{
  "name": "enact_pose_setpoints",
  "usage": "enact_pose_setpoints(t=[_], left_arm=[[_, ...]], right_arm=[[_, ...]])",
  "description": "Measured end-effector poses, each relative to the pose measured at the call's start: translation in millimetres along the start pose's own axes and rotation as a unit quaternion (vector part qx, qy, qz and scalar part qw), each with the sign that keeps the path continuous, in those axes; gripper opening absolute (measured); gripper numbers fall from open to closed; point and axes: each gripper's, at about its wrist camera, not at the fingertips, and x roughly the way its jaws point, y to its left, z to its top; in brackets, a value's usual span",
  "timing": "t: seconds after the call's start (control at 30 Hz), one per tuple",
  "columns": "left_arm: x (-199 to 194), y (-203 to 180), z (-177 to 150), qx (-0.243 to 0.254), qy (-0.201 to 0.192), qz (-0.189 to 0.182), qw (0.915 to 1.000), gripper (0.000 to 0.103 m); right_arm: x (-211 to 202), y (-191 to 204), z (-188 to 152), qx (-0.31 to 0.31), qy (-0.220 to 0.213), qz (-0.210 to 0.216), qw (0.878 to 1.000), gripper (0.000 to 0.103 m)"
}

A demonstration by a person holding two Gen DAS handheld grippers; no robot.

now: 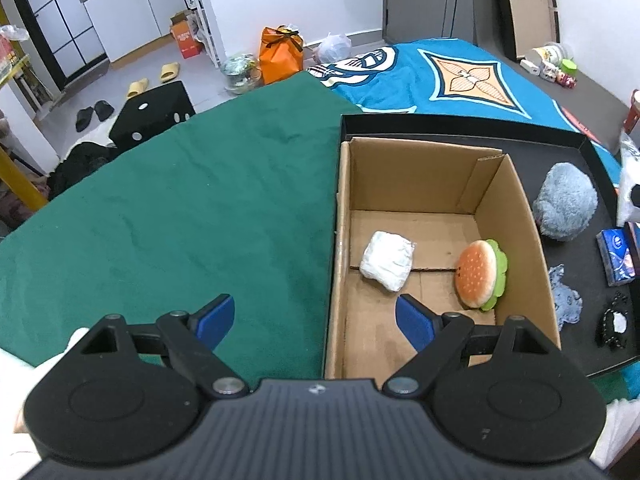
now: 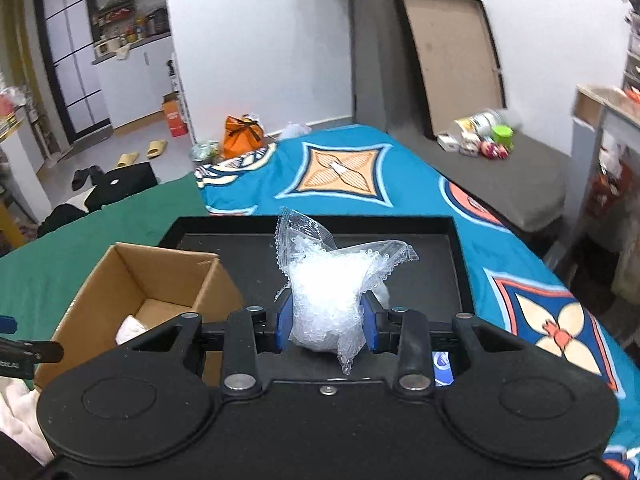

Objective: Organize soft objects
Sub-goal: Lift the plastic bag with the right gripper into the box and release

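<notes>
Right tongs (image 2: 325,320) are clamped on a clear plastic bag of tiny beads (image 2: 326,292), blue pads pressed into both sides, and the bag is held up off the black tray (image 2: 452,264). Left tongs (image 1: 315,320) are spread wide with nothing between them, hanging over the near left edge of the cardboard box (image 1: 340,240). The box sits in the tray's left part, next to the green cloth (image 1: 180,208). Inside it, a white wrapped bundle (image 1: 387,260) lies on the bottom and a plush hamburger (image 1: 482,274) leans against the right wall. On the tray right of the box: a fluffy blue-grey plush (image 1: 566,206), a small blue cloth (image 1: 566,300) and a blue tissue pack (image 1: 616,256).
</notes>
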Motion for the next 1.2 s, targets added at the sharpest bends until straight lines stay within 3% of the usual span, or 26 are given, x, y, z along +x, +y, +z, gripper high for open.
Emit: enact_pose_setpoints(t=[0.47, 0.73, 0.83, 0.9, 1.0, 1.2], left_arm=[[14, 2, -7, -0.009, -0.004, -0.031, 0.9995, 0.082], [28, 10, -13, -0.033, 0.012, -0.051, 0.9981, 0.055], [32, 13, -15, -0.042, 0.016, -0.057, 0.9974, 0.040], [34, 16, -17, -0.050, 0.021, -0.060, 0.9967, 0.025], [38, 19, -18, -0.057, 0.023, -0.065, 0.9960, 0.017], [41, 18, -19, -0.052, 0.021, -0.071, 0.9959, 0.013]], right_arm=[[4, 54, 20, -0.069, -0.015, 0.034, 0.997, 0.035], [17, 86, 20, -0.100, -0.001, 0.052, 0.994, 0.035], [22, 98, 19, -0.110, 0.006, 0.062, 0.992, 0.035], [25, 106, 19, -0.117, 0.010, 0.068, 0.991, 0.035], [31, 117, 19, -0.126, 0.017, 0.076, 0.989, 0.035], [37, 142, 24, -0.144, 0.017, 0.098, 0.985, 0.035]])
